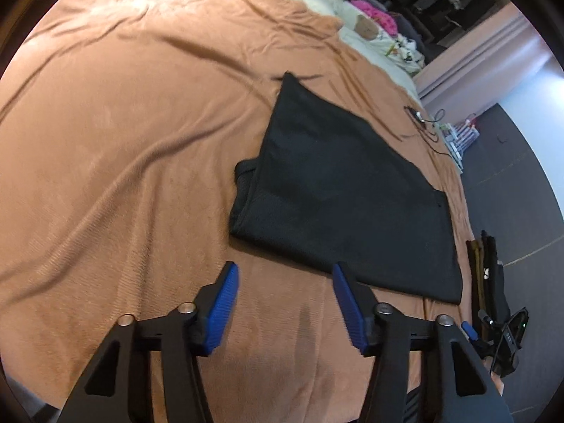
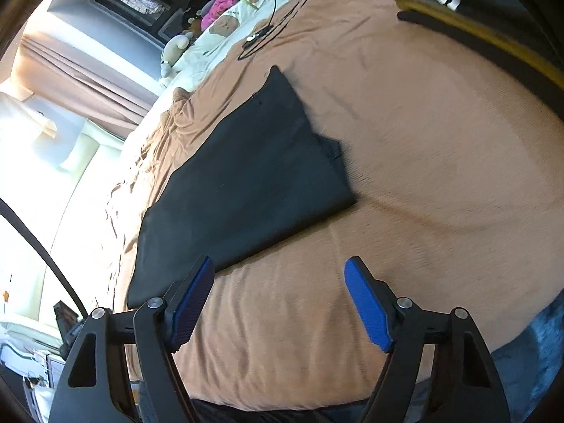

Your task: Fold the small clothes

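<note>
My left gripper (image 1: 285, 271) hangs over the orange blanket (image 1: 116, 148) on the bed, its blue fingers (image 1: 224, 308) spread wide apart with nothing between them. Just ahead of them lies the black garment (image 1: 338, 190), folded flat into a rough rectangle on the blanket, with a doubled layer showing along its left edge. The tip of my right-side finger sits at the garment's near edge; I cannot tell whether it touches.

My right gripper (image 2: 280, 269) is also spread open and empty above the blanket (image 2: 423, 148). From here the black garment (image 2: 243, 183) stretches away up and to the left, and my left-side finger (image 2: 190, 306) overlaps its near corner. A black cable (image 2: 268, 31) lies on the blanket beyond the garment's far end, near soft toys (image 2: 176, 49) and a cream sheet.
</note>
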Tool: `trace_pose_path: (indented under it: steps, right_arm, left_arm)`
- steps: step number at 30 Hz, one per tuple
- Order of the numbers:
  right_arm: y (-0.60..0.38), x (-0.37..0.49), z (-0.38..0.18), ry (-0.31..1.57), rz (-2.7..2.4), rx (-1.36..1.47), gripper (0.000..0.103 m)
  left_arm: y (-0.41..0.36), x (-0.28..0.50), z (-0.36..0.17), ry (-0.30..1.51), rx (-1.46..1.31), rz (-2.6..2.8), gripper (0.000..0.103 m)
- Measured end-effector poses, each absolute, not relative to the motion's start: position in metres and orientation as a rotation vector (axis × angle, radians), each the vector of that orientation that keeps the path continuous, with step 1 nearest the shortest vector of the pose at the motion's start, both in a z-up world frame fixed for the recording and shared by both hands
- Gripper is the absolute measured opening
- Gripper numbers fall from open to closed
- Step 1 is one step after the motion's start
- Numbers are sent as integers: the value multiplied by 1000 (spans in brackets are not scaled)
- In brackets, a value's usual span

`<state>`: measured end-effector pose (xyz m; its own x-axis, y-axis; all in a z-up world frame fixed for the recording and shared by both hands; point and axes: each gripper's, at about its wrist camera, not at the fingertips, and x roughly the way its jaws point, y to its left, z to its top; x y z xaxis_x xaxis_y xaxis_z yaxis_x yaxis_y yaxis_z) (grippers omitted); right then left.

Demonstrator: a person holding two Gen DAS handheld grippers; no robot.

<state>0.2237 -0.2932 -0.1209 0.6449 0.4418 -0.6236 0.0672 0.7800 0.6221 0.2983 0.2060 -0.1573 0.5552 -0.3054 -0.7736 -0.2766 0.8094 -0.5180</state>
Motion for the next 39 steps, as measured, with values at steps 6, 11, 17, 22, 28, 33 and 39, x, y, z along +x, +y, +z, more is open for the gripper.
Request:
trace_pose_path:
  steps: [6,11,17,22,28,33,39]
  right_arm:
    - [-278,242,-131,885,221,712,71]
    - [-277,253,-145,892,165,807,71]
    - [-277,258,-150,887,129,838,71]
    - [-282,263,-153,870,96,874,63]
    - [-285,262,-161,827,90,923,55]
    - [-289,256,-173,802,62,971,31]
    - [-295,247,-173,779,112,981,1]
  left_arm:
    - [213,306,-167,1028,-699,0,53]
    - [217,313,-173,1029,-740,28,51]
    - [218,319,-180,1034,-779,49,50]
    - [217,327,-188,1029,-825,72,49]
    - [226,334,-194,1007,-882,121,25]
    - [232,330,-193,994,-912,116,8]
    - [230,324,-179,952,-897,82,5]
